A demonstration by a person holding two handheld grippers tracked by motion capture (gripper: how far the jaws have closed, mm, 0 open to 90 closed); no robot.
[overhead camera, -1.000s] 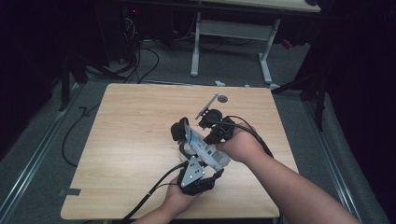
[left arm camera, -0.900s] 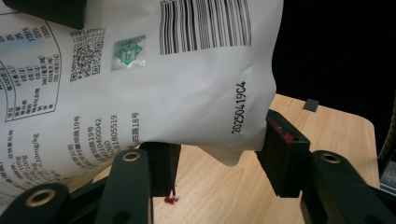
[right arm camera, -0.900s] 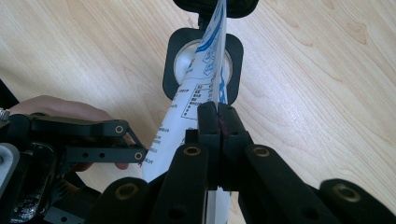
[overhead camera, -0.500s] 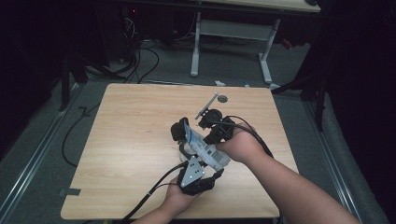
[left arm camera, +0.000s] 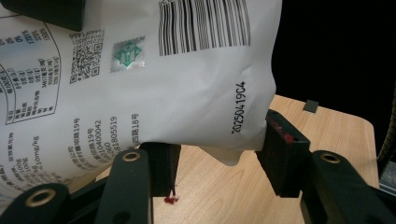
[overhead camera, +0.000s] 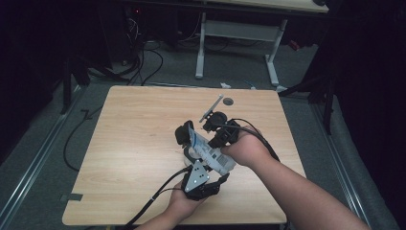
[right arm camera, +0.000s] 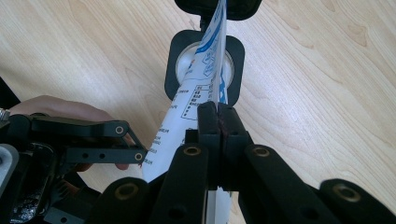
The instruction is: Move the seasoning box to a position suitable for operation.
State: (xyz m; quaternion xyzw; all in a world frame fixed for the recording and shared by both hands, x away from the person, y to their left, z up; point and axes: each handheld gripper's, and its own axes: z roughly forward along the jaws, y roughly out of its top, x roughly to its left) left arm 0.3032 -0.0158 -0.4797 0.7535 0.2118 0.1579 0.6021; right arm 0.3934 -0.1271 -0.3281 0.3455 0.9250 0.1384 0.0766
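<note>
Both grippers hold one white printed bag (overhead camera: 209, 153): the left gripper (left arm camera: 217, 163) squeezes its bottom, the right gripper (right arm camera: 218, 122) pinches its edge tight.

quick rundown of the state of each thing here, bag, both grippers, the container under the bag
white bag: off the table, held between the two grippers, its top end over the container
left gripper: jaws set on either side of the bag's bulging lower end
right gripper: jaws pinched shut on a flat edge of the bag
black container: on the table, open top, white inside
thin rod: lying flat on the table, untouched

White bag (right arm camera: 205, 79) between pinched fingers (right arm camera: 208, 122)
</note>
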